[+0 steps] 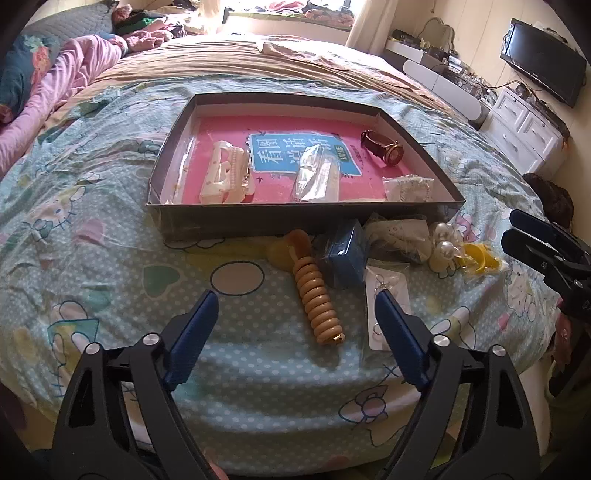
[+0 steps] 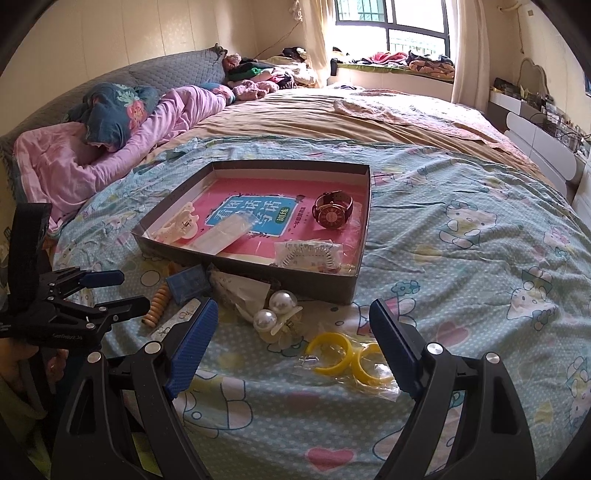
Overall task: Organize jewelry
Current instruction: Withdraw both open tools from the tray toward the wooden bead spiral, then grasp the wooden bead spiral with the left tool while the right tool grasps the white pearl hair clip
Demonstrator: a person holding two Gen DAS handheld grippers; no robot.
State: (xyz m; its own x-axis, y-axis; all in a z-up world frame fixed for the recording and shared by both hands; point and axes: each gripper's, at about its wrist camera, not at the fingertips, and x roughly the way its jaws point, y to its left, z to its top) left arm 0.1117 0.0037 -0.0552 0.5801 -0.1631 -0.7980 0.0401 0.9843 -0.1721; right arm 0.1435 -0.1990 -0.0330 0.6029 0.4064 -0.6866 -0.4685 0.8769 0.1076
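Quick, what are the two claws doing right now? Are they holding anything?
Left gripper: open, holding nothing, above the beige beaded bracelet.
Right gripper: open, holding nothing, near the yellow bangles.

A bed [image 2: 461, 192] wears a cartoon-cat sheet. At ten o'clock lies a pink quilt [image 2: 74, 162]; at twelve, a bright window [image 2: 391, 22]; at two, a white dresser [image 1: 524, 129] beneath a dark television [image 1: 543, 59].

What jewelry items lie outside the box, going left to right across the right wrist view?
Tan ribbed spiral hair tie → small blue plastic box → big white pearl hair clip → yellow plastic hoop earrings in a clear bag.
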